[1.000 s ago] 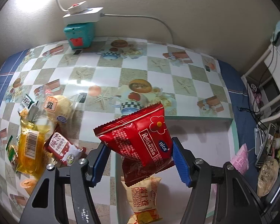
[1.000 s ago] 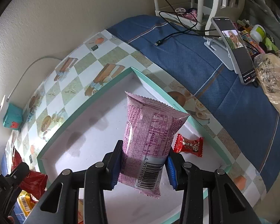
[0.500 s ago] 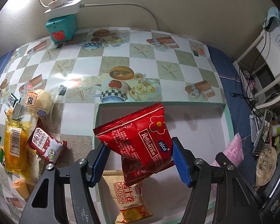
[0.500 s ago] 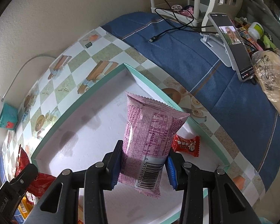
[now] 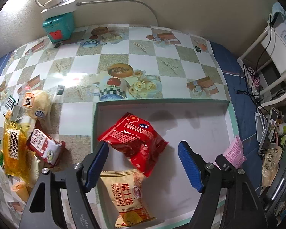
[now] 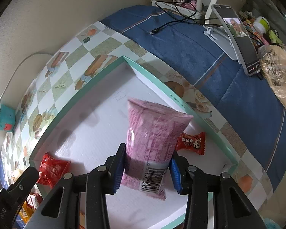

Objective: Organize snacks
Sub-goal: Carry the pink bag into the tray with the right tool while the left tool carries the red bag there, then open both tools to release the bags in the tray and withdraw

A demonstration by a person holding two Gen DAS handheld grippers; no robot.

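A white box with a teal rim lies on the checked tablecloth; it also shows in the right wrist view. My left gripper is open above the box's left part. A red snack bag lies free in the box between the blue fingers, on a yellow Swiss-roll pack. My right gripper is shut on a pink snack packet, held over the box's right part. A small red candy lies in the box behind it.
Several loose snacks lie left of the box: a red-white packet, a yellow bag, a bun pack. A teal box with a power strip stands by the wall. A phone on a stand sits on the blue cloth.
My left gripper has opened and the red snack bag has dropped into the box. My right gripper has lowered a little with the pink packet.
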